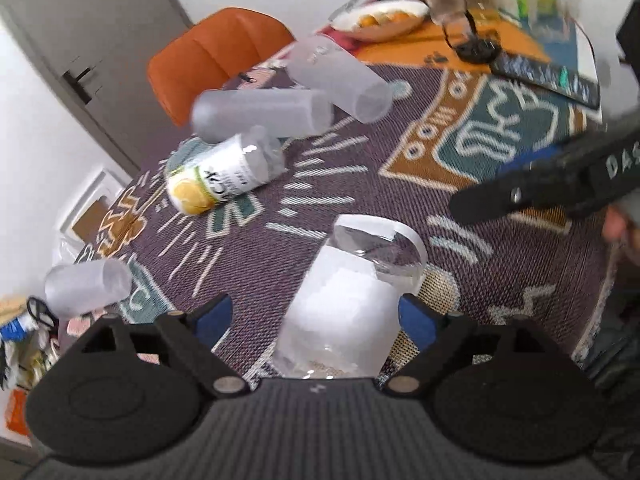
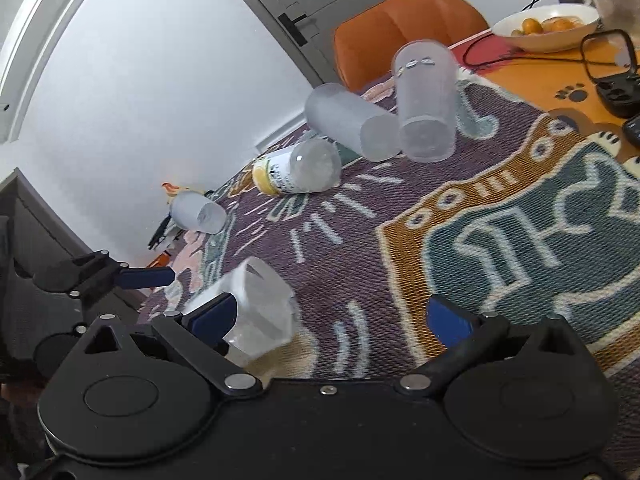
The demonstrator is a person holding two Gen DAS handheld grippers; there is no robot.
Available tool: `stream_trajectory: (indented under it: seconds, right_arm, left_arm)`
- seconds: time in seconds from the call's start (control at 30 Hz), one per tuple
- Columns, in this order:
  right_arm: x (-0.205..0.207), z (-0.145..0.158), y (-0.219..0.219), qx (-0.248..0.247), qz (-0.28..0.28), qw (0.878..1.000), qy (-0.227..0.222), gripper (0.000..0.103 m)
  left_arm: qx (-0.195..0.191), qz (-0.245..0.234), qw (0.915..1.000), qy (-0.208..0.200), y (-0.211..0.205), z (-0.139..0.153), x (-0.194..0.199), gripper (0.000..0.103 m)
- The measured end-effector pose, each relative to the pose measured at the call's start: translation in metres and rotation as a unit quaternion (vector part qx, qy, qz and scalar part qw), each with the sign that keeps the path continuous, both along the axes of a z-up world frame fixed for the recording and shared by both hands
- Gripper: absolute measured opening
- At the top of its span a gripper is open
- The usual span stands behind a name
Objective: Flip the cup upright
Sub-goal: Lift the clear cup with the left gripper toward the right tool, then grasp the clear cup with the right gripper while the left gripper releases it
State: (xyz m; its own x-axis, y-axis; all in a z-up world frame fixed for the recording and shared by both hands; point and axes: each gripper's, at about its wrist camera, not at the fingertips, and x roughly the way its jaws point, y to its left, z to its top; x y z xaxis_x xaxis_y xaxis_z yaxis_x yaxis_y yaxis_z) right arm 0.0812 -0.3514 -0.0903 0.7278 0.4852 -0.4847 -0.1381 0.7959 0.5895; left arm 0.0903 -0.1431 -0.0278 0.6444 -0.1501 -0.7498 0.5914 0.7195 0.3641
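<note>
A frosted plastic cup (image 1: 352,300) lies on the patterned tablecloth (image 1: 360,184), mouth facing away, between the open blue-padded fingers of my left gripper (image 1: 316,322). The right finger pad is near its side; the left pad stands apart. The same cup (image 2: 260,312) shows at lower left in the right wrist view, beside my left gripper's finger (image 2: 148,276). My right gripper (image 2: 334,320) is open and empty above the cloth; it reaches in from the right in the left wrist view (image 1: 500,196).
Several more frosted cups lie on their sides: two at the back (image 1: 264,114) (image 1: 340,80), one with a lemon label (image 1: 224,176), one at the left edge (image 1: 86,286). An orange chair (image 1: 216,56), a fruit bowl (image 1: 380,18) and a keyboard (image 1: 548,80) are beyond.
</note>
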Motion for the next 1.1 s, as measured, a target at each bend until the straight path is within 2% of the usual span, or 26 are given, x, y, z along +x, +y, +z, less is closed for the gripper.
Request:
stream_trajectory:
  seconds: [0.17,0.4,0.6,0.7,0.9,1.1]
  right_arm:
    - [0.003,0.002,0.009,0.019,0.006,1.0,0.014,0.103]
    - [0.006,-0.006,0.017,0.077,-0.011,0.995,0.066,0.103]
    - [0.01,-0.019,0.031,0.138,-0.018,0.983,0.119,0.103]
    - [0.014,-0.02,0.042,0.147,-0.017,0.982,0.121,0.103]
    - [0.023,-0.024,0.055,0.179,-0.036,0.974,0.136,0.103]
    - [0.033,-0.027,0.061,0.205,-0.056,0.966,0.146,0.103]
  left_arm:
    - [-0.044,0.048,0.9977,-0.02,0.022,0.017,0.001,0.089]
    - [-0.111,0.113,0.9864,-0.043,0.058,0.028,-0.002,0.089]
    - [-0.167,0.169,0.9699,-0.055,0.09,0.028,-0.008,0.089]
    - [-0.193,0.196,0.9599,-0.056,0.103,0.025,-0.009,0.09]
    - [-0.252,0.251,0.9327,-0.055,0.13,0.019,-0.013,0.09]
    - [-0.262,0.272,0.9248,-0.045,0.146,0.01,-0.013,0.091]
